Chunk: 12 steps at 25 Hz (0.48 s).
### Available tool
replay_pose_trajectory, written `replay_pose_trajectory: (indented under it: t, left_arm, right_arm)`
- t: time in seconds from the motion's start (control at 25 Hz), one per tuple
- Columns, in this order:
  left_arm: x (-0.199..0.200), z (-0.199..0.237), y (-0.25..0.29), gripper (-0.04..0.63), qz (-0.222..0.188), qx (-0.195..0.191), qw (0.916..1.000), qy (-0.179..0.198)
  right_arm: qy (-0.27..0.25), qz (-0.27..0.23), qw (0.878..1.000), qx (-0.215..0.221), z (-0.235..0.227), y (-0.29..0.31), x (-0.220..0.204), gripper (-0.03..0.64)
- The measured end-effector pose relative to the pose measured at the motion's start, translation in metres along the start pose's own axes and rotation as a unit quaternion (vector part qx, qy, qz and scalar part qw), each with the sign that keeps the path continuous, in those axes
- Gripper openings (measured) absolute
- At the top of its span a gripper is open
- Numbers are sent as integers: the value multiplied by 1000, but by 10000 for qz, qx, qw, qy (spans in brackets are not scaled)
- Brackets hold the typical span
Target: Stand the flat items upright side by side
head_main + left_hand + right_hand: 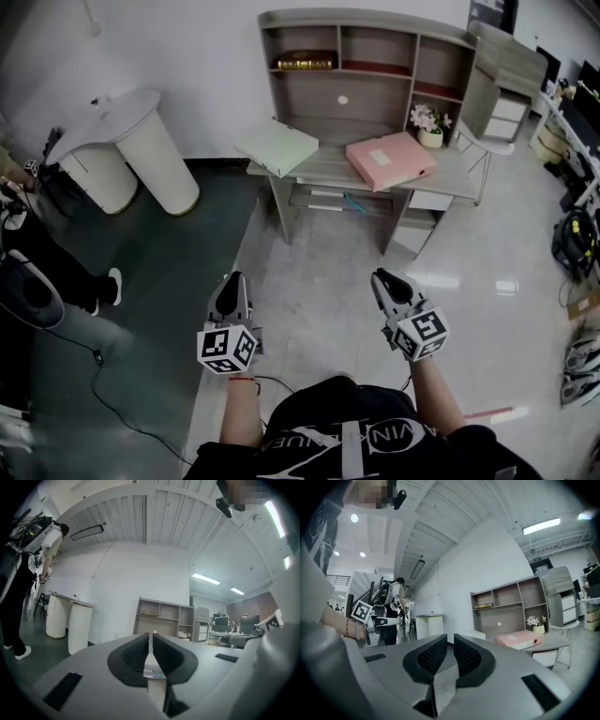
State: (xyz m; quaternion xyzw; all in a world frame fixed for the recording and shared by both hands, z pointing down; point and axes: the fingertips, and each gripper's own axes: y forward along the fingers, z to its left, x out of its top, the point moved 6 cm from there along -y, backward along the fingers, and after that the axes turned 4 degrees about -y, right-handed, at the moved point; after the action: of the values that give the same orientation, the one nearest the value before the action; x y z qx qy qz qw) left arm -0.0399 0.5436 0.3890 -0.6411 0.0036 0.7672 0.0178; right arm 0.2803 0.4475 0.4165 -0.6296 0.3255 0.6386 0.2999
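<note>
Two binders lie flat on the grey desk (328, 171) under its shelf unit: a pale green binder (277, 146) at the left end, overhanging the edge, and a pink binder (391, 159) at the right. The pink binder (520, 639) also shows in the right gripper view. Both grippers hang over the floor well short of the desk. My left gripper (232, 278) (151, 637) is shut with nothing in it. My right gripper (382, 277) (451, 641) has its jaws almost together, also with nothing between them.
A small flower pot (429, 127) stands at the desk's back right, and a row of books (305, 61) sits on the top shelf. A chair (487, 141) is right of the desk, a white counter (131, 141) is far left. A person (37, 272) stands at the left and a cable (103, 375) runs across the floor.
</note>
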Motion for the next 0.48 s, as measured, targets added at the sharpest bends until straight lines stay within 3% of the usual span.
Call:
replay_pose_trajectory:
  t: [0.2,0.48]
  left_arm:
    - [-10,-14,9,72,32,78,9999,-102]
    - [-10,-13,22,80,182,244,9995,12]
  right_arm:
    - [167,56,9998,57,-25,-5,-11,110]
    - [432,130,9989,145,-37,1,-27,135]
